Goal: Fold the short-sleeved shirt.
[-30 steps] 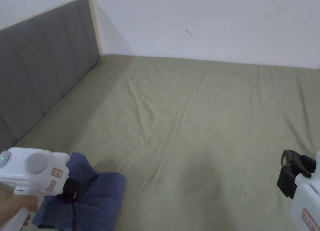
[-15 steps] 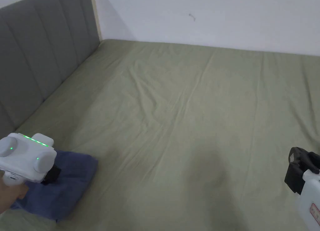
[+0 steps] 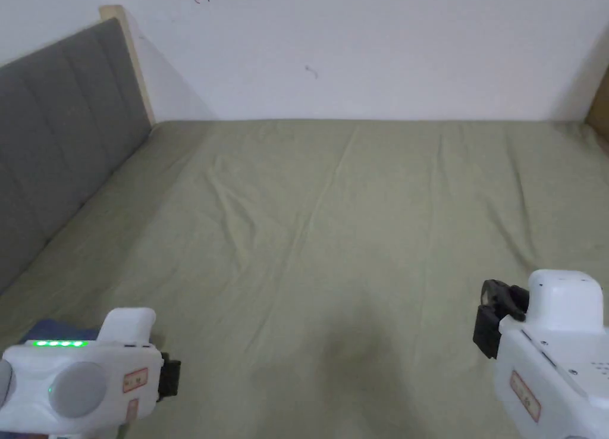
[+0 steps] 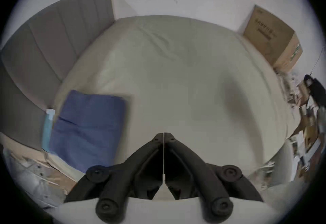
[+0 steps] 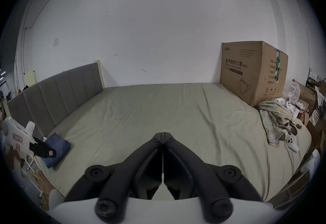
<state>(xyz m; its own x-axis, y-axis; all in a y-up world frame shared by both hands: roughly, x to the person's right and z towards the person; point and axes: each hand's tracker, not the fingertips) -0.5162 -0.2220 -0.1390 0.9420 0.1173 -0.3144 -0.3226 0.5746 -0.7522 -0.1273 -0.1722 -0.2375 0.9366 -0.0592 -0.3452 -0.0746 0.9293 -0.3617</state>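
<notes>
Folding looked finished: the blue shirt (image 4: 86, 127) lay as a compact rectangle on the bed (image 3: 357, 220), at its near corner close to the headboard (image 3: 65, 131). Left gripper (image 4: 163, 135) and right gripper (image 5: 162, 135) had jaws pressed together, empty, away from the shirt. Nothing seemed left.

- The white-bodied left gripper with black jaws (image 4: 163, 135) sits low at the person's left; its jaws are pressed together, holding nothing.
- The matching white right gripper with black jaws (image 5: 162, 134) sits low at the right, level, its jaws also closed together and empty.
</notes>
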